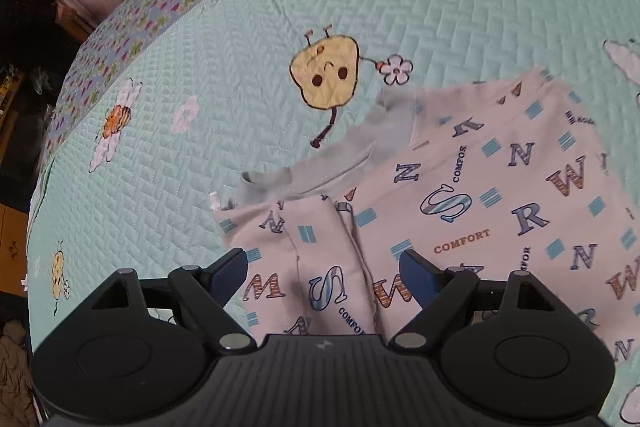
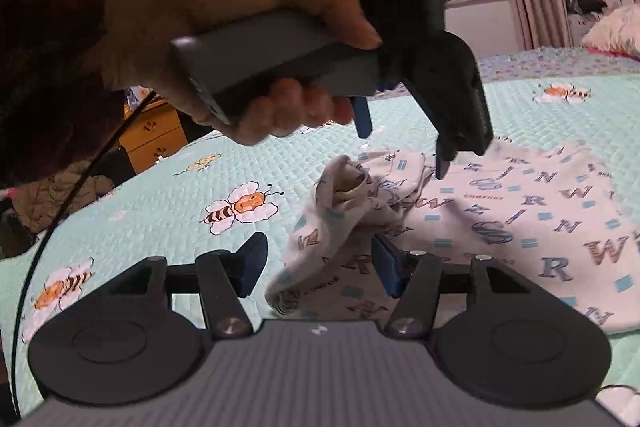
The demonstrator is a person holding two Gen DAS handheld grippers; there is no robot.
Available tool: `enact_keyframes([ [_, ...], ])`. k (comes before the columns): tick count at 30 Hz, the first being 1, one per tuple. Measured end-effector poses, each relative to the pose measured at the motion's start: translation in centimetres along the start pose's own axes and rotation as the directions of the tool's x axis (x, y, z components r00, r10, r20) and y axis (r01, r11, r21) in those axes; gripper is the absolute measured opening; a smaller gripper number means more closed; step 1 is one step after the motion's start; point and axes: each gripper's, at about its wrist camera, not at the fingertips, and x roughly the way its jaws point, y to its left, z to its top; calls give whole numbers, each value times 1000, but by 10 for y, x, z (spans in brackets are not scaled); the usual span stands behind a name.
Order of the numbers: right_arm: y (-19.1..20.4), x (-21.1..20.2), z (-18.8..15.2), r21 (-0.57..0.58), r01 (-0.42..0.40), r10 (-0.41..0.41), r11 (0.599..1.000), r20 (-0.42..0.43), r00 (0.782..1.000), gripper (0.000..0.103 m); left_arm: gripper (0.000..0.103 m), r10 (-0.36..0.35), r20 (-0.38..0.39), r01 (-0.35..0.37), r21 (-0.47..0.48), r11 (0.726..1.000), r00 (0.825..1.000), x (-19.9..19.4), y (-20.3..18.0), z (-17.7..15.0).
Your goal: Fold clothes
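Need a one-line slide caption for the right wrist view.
Right gripper open over a crumpled sleeve of the letter-print garment on a bee-print quilt; left gripper open above it.

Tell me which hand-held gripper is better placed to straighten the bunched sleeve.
Probably the right hand-held gripper: its open jaws frame the bunched sleeve just ahead. The left hand-held gripper, also open, hovers over the garment's flatter folded part.
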Motion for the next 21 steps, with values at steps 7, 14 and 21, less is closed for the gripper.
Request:
enact_keyframes([
  [7,-6,4,1,-8,15,-15,1000,-1,1000,73,82,79,-17,-78,44,996,997,5,-18,2],
  [14,-4,6,2,-16,9,-9,1000,6,1000,73,81,210,-53,-206,68,976,976,20,-27,9],
  [21,-6,10,2,-21,11,-11,1000,8,1000,74,78,218,-54,-213,83,974,975,27,-34,17],
])
